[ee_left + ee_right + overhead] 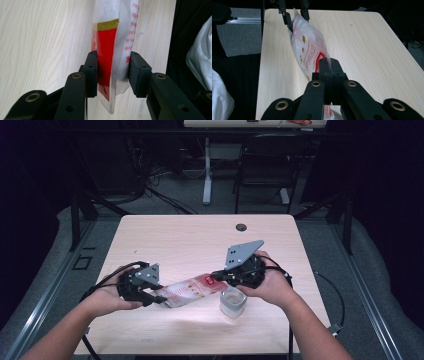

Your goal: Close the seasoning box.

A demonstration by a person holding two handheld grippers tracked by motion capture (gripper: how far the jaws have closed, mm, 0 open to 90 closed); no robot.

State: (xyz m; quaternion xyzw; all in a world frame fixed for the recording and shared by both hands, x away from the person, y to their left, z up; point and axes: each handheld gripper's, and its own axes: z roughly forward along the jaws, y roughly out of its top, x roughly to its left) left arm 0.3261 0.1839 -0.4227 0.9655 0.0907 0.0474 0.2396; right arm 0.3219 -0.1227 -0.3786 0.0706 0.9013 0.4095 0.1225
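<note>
Red-and-white printed plastic pouch (pixel 187 291) hangs stretched between two sets of black fingers, lifted just off the pale wooden worktop (pixel 200 240) near its front edge. In the left gripper view, the fingers (pixel 91 72) stand on either side of the pouch's sealed end; one pad presses the red panel and the other meets the bulging clear film, so the left gripper (pixel 150 292) appears to grasp that end, though the film looks only lightly nipped. In the right gripper view, the fingers (pixel 325 67) are clenched tight together on the opposite end, by the red label. The right gripper (pixel 220 276) sits higher and farther right than the left one, so the pouch runs at a slant, its right end raised. That end-to-end hold likely keeps the soft bag taut and off the surface, giving control over which end tips down.

Outward from the right gripper, a small clear plastic tub with a pale lid or filling (pixel 232 302) stands on the worktop just below the person's right hand (pixel 270 285), close to the pouch's raised end. Its position suggests the contents are meant for it. The left hand (pixel 107 297) holds its gripper low at the near left.
</note>
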